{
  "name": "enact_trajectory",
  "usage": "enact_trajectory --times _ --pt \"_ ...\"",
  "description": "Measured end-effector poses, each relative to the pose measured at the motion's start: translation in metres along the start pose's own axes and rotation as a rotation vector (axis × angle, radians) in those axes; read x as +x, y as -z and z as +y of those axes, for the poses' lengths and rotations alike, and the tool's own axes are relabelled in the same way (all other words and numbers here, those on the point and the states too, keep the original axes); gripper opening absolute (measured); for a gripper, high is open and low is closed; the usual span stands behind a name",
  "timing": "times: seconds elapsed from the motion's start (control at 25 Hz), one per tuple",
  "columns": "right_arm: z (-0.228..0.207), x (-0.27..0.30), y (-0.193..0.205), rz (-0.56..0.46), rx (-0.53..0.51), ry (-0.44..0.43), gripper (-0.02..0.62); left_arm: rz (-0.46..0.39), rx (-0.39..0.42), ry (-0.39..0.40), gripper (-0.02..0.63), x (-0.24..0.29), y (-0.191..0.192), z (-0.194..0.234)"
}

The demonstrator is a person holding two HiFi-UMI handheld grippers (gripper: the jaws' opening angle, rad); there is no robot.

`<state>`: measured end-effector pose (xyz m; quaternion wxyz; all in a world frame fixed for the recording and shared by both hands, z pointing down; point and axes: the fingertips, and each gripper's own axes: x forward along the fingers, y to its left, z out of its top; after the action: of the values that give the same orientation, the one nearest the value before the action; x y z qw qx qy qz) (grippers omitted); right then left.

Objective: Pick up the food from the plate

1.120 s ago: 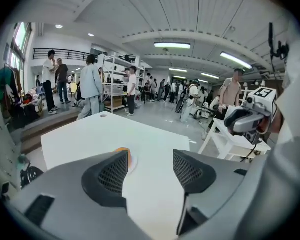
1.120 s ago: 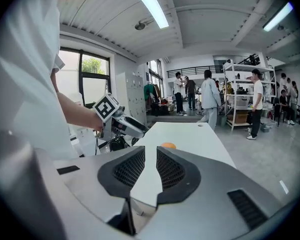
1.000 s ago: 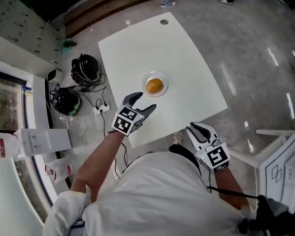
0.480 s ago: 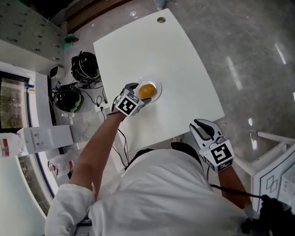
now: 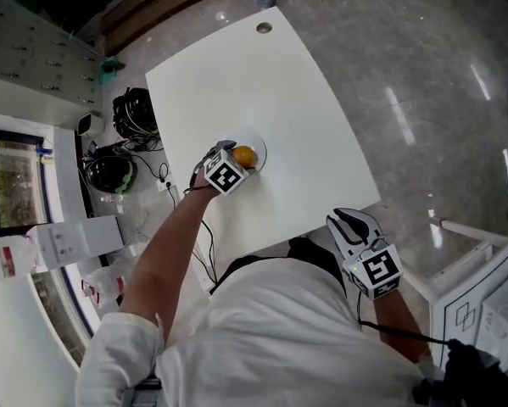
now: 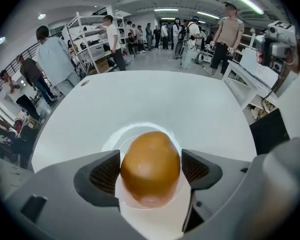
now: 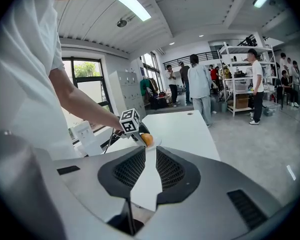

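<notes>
A round orange-brown bun, the food (image 5: 244, 156), lies on a small white plate (image 5: 259, 147) near the left edge of the white table (image 5: 262, 83). My left gripper (image 5: 236, 154) points steeply down over the plate. Its jaws have just been opening and stand wide. In the left gripper view the food (image 6: 151, 164) sits between the two pads (image 6: 103, 176), close to both, on the plate (image 6: 120, 134). My right gripper (image 5: 349, 221) hovers off the table's near right corner. Its jaws stand a narrow gap apart with nothing between them (image 7: 146, 166).
Black helmets and cables (image 5: 135, 117) lie on the floor left of the table. A white chair (image 5: 478, 270) stands at the right. A small hole (image 5: 263, 27) marks the table's far end. People and shelves (image 6: 104, 39) fill the room behind.
My left gripper has moved from the table's near edge forward and down onto the plate, and its jaws now straddle the food. The right gripper has shifted slightly.
</notes>
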<state>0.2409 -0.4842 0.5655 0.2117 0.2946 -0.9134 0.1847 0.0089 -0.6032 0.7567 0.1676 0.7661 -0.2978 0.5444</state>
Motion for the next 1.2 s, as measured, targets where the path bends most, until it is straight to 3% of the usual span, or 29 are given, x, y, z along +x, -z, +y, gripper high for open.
enact_trajectory --times 0.16,0.48,0.88,1.2 --pt "-0.001 0.002 0.008 0.008 0.003 -0.009 0.075 0.02 0.012 -0.023 0.367 0.008 0.0 -0.001" --pt "0.006 0.021 -0.014 -0.009 -0.038 -0.058 0.071 -0.115 -0.087 -0.03 0.364 -0.037 -0.022 0.006" --pt "0.061 0.062 -0.055 -0.019 -0.172 -0.145 0.069 -0.34 -0.223 -0.051 0.364 -0.151 -0.015 -0.002" --pt "0.116 0.085 -0.074 -0.031 -0.236 -0.171 0.069 -0.512 -0.309 -0.057 0.362 -0.239 0.015 -0.02"
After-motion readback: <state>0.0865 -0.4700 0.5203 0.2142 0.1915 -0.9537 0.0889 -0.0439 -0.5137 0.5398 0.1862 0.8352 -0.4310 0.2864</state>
